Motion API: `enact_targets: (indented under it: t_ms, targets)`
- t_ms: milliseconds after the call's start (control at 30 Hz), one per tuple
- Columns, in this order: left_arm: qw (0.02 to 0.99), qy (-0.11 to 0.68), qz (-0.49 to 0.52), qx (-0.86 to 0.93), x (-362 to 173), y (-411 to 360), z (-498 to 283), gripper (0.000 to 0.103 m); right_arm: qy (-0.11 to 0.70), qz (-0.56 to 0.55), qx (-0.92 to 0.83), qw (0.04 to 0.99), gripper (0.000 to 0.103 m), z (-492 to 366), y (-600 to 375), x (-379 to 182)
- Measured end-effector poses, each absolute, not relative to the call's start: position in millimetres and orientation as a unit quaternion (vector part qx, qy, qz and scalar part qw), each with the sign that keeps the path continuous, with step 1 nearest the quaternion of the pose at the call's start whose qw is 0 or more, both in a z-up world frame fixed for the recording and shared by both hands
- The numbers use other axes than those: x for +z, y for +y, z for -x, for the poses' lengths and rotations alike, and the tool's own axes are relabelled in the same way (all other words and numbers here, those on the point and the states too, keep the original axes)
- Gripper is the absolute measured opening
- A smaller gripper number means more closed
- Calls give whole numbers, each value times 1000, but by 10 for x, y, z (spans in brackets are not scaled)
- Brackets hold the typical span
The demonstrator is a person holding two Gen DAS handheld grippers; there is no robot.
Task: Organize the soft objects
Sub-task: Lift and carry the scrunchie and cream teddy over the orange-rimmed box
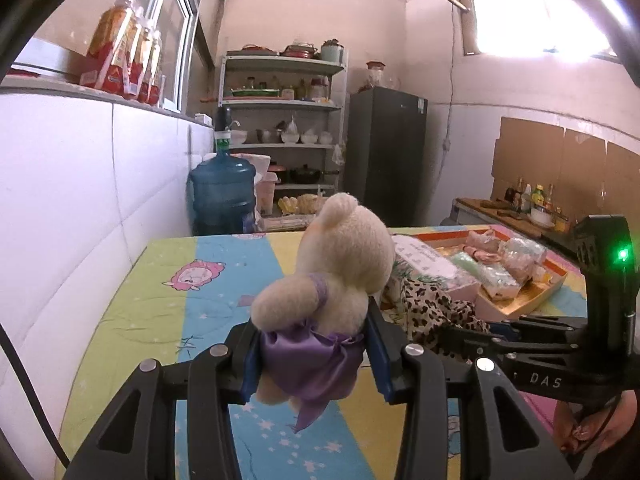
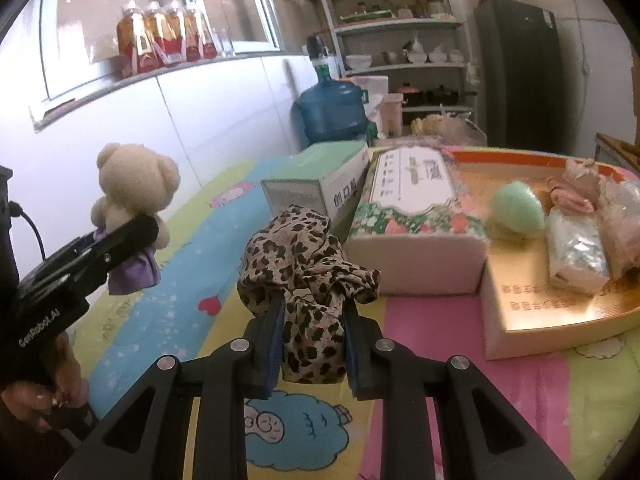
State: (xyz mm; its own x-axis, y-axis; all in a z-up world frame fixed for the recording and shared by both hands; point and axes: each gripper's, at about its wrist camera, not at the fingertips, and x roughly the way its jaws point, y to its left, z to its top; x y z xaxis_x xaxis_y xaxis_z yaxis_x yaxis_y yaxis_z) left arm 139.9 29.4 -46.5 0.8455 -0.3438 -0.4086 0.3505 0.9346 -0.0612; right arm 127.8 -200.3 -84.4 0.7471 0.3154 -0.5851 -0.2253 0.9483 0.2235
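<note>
Home kitchen, lived-in. Evidence: open metal shelving unit (image 1: pixel 282 120) loaded with bowls, pots and jars; dark fridge (image 1: pixel 384 152) beside it; blue water-cooler jug (image 1: pixel 222 192) on the floor by the tiled wall. Counter at far right holds condiment bottles (image 1: pixel 536 198), probably oils or sauces, too small to confirm. Shrink-wrapped drink bottles (image 2: pixel 164 36) sit on the window ledge. Work surface wears a kids' cartoon-print cover (image 1: pixel 224 280).

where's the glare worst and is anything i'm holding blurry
Left wrist view: the upper-right window is blown out white, while the teddy bear in the left gripper stays sharp. Right wrist view: even light, leopard-print cloth in the right gripper is crisp; fisheye bends edges.
</note>
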Motion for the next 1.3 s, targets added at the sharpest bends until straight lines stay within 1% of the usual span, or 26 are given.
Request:
enact_targets:
  t_ms: [200,533,1000,1300]
  targets:
    - [964,195,20,-179,-380,226,-1172,44,294,-79,153,940,26,-1034,-2127,-651]
    - [959,184,49,-208,-377,-84,-738,45,276,-94,170,941,26,-746,-2237,-548]
    - [955,178,43,-235,-324,-313,-381,45,259,-97,181,944,26,-477,-2242,-414]
    - [952,179,42,-245,-308,-359,-335,45,253,-99,181,945,26,-416,-2272,-374]
